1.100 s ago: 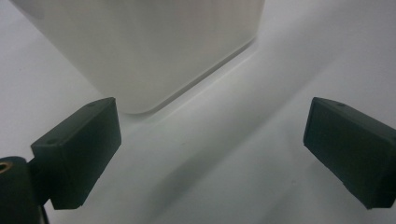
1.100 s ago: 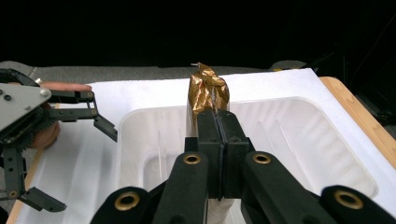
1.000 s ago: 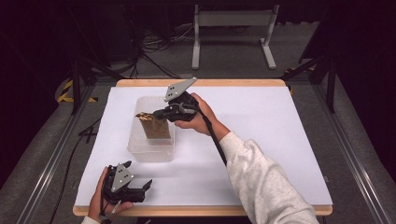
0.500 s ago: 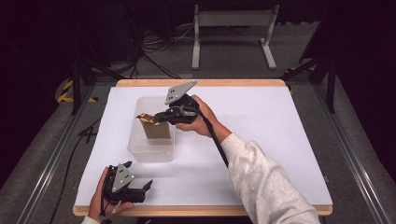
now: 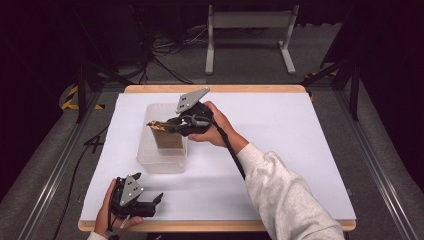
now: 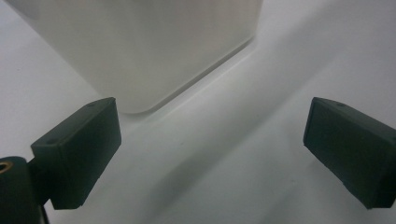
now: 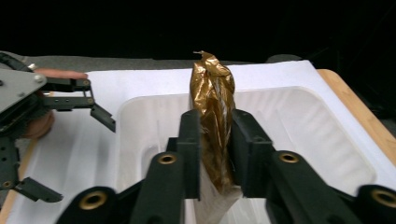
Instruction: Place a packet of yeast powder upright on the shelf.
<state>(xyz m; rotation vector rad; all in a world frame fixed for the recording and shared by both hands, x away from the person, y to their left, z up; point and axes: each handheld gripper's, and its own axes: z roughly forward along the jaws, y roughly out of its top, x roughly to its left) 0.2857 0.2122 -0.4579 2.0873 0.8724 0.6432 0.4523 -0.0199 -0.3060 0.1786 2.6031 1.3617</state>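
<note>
Gold packet: crinkled gold foil pouch [image 7: 212, 107], pinched near its top by the right gripper [image 7: 214, 154]; in the high view the gold packet [image 5: 161, 131] hangs over and partly inside the clear tub [image 5: 161, 162].
Packet long axis: upright in the right gripper view, running 12 to 6 o'clock, twisted tip uppermost; the lower end drops toward the tub floor.
Packet from gripper: it sits between the jaws, which press on both flat sides; in the high view the right gripper [image 5: 172, 125] reaches in from 3 o'clock, so the packet lies at its 9 o'clock end.
Key relation: the packet's base is already within the tub's walls, so I judge the coming move to be a short descent and a release, not a sideways carry.
Clear tub: translucent rounded-corner container [image 7: 327, 135] on the white bench [image 5: 300, 145], left of centre.
Right gripper state: jaws narrow, clamped on the packet.
Left gripper: held low at the bench's 7 o'clock corner [image 5: 147, 202], jaws spread wide with nothing between them; its own view looks at a tub corner [image 6: 140, 56].
Nearer hand: the right, by far; the left stands well apart at the tub's 6 o'clock side.
Hard to make out: whether the packet's bottom touches the tub floor, since the jaws cover it; any print on the packet is unreadable.
</note>
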